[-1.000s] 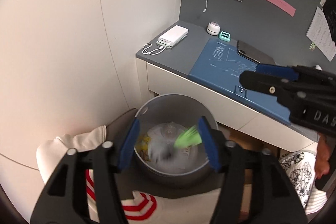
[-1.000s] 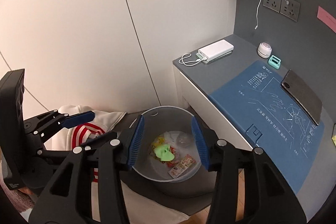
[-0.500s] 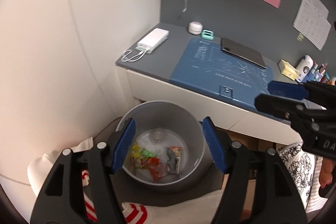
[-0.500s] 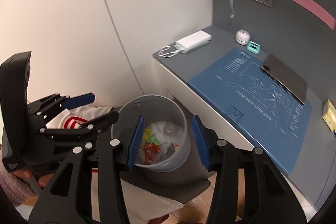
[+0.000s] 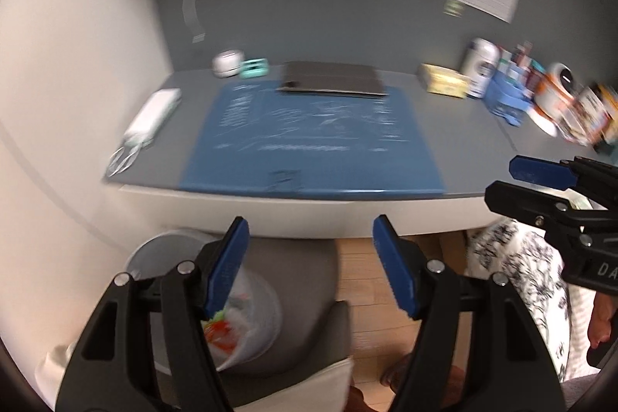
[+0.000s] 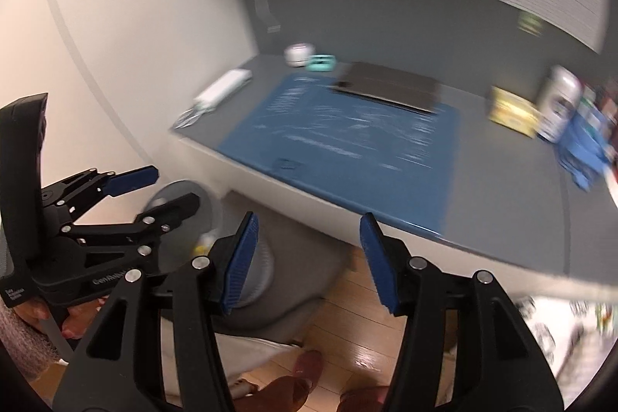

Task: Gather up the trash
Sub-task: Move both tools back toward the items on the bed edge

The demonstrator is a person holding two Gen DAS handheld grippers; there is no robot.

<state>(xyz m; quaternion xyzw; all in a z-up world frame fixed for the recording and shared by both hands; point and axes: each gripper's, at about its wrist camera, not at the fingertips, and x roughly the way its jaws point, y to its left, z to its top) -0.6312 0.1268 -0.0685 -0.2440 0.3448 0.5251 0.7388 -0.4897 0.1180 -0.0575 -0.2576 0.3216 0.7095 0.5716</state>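
Blue mat (image 5: 309,141) bare; clutter (image 5: 540,95) crowds the desk's right end

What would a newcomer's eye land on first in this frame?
Two open, empty claws fill the foreground: the left claw and the right claw. Behind them a blue desk mat covers the grey desk, while the trash bin holding colourful wrappers sits low on the left.

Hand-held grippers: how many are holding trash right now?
0. The left hand-held gripper is open and empty above the bin; the right hand-held gripper is open and empty too.
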